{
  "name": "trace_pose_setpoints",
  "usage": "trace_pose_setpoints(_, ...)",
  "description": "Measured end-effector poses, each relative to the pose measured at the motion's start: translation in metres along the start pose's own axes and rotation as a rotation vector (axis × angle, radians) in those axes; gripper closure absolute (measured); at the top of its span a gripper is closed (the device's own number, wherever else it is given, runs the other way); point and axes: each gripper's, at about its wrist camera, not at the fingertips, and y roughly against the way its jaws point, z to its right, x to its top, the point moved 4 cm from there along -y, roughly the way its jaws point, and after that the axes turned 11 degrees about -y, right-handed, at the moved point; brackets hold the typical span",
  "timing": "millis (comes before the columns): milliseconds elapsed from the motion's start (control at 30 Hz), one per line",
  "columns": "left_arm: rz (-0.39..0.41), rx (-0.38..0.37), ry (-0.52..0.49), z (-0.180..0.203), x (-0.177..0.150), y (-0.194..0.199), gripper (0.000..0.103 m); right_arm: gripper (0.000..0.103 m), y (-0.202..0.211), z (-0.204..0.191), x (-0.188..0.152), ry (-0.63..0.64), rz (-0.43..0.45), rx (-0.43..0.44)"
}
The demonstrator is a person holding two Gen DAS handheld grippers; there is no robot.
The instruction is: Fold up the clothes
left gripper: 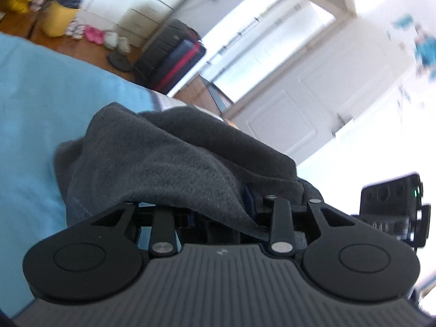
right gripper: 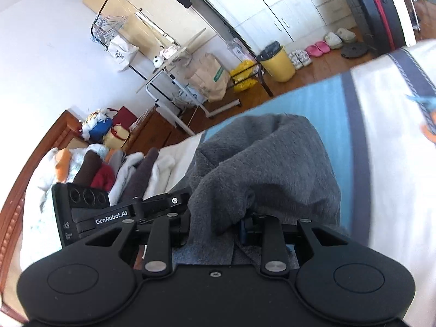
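Note:
A dark grey fleece garment [left gripper: 169,160] hangs bunched over the fingers of my left gripper [left gripper: 218,207], which is shut on its edge; the fingertips are buried in the cloth. The same grey garment [right gripper: 272,169] drapes over my right gripper [right gripper: 218,223], also shut on a fold of it. The garment is lifted above the light blue bed sheet [left gripper: 30,100]. The two grippers are close side by side: the right one's camera block [left gripper: 392,204] shows at the right of the left wrist view. The left one's block [right gripper: 90,212] shows at the left of the right wrist view.
A pile of mixed clothes [right gripper: 109,169] lies at the head of the bed beside a wooden headboard [right gripper: 16,199]. On the wooden floor beyond the bed stand a black suitcase [right gripper: 376,8], a yellow bin [right gripper: 278,62], slippers [right gripper: 316,49] and a clothes rack [right gripper: 163,62].

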Motion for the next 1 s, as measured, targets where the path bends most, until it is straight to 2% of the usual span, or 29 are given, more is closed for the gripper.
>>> trace_pose_setpoints(100, 0.011, 0.013, -0.108, 0.048, -0.006, -0.009, 0.073, 0.070, 0.032, 0.012, -0.011, 0.010, 0.027, 0.004)
trace_pose_setpoints(200, 0.011, 0.020, -0.167, 0.078, -0.010, -0.035, 0.073, 0.070, 0.061, 0.023, -0.009, 0.039, 0.082, -0.020)
trace_pose_setpoints(267, -0.022, 0.010, -0.158, 0.086, -0.005, -0.057, 0.071, 0.070, 0.074, 0.028, -0.003, 0.035, 0.108, -0.044)
trace_pose_setpoints(367, -0.013, -0.004, -0.145, 0.097, 0.006, -0.072, 0.071, 0.070, 0.095, 0.032, 0.007, 0.053, 0.142, -0.063)
trace_pose_setpoints(467, -0.002, 0.010, -0.173, 0.115, 0.000, -0.059, 0.071, 0.070, 0.115, 0.034, 0.013, 0.126, 0.172, -0.083)
trace_pose_setpoints(533, 0.010, 0.036, -0.185, 0.134, -0.001, -0.063, 0.071, 0.070, 0.131, 0.040, 0.017, 0.178, 0.219, -0.098)
trace_pose_setpoints(600, 0.027, 0.064, -0.195, 0.154, -0.002, -0.069, 0.071, 0.070, 0.146, 0.050, 0.019, 0.165, 0.304, -0.101)
trace_pose_setpoints(700, 0.060, 0.120, -0.251, 0.189, -0.005, -0.077, 0.072, 0.070, 0.166, 0.066, 0.010, 0.162, 0.425, -0.060)
trace_pose_setpoints(800, 0.082, 0.199, -0.347, 0.223, -0.013, -0.082, 0.073, 0.070, 0.176, 0.084, 0.007, 0.180, 0.450, -0.037)
trace_pose_setpoints(1000, 0.174, 0.270, -0.554, 0.281, -0.024, -0.057, 0.073, 0.070, 0.195, 0.113, 0.007, 0.128, 0.513, 0.264)
